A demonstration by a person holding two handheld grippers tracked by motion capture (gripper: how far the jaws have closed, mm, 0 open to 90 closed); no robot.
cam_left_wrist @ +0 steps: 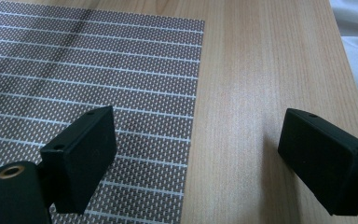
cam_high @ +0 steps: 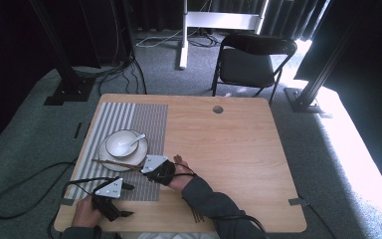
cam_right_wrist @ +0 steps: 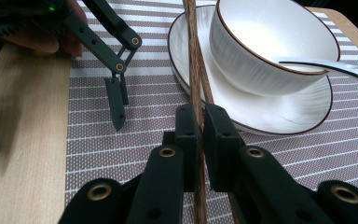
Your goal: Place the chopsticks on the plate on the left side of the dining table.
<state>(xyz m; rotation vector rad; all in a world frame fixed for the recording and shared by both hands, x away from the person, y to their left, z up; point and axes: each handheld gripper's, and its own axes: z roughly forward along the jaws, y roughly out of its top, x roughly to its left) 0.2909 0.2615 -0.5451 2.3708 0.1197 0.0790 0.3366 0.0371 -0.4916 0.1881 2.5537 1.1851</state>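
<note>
- Here, your right gripper (cam_right_wrist: 200, 126) has its two black jaws clamped on a pair of brown wooden chopsticks (cam_right_wrist: 193, 70); in the right gripper view the sticks run straight up from between the pads.
- The far ends of those chopsticks lie across the rim of the round white plate with a thin dark edge (cam_right_wrist: 279, 123), just beside the white ceramic bowl with a dark rim (cam_right_wrist: 270, 42) that sits on it.
- From above, the chopsticks (cam_high: 117, 163) stretch from your right gripper (cam_high: 149, 167) leftward over the near edge of the plate (cam_high: 110, 158).
- A white ceramic spoon (cam_high: 132, 143) rests in the bowl (cam_high: 124, 142), with its handle leaning out over the rim.
- Plate and bowl stand on the grey woven placemat with pale stripes (cam_high: 144, 119), which lies on the left part of the light wooden table (cam_high: 229, 149).
- Your left gripper (cam_left_wrist: 196, 158) hangs with its jaws spread wide and nothing between them, over the placemat's (cam_left_wrist: 98, 70) edge where it meets the bare table (cam_left_wrist: 261, 70).
- In the high view your left gripper (cam_high: 124, 199) sits near the table's front left corner, close to the right one but apart from it.
- A black folding chair (cam_high: 251, 59) stands on the grey carpet beyond the far side of the table.
</note>
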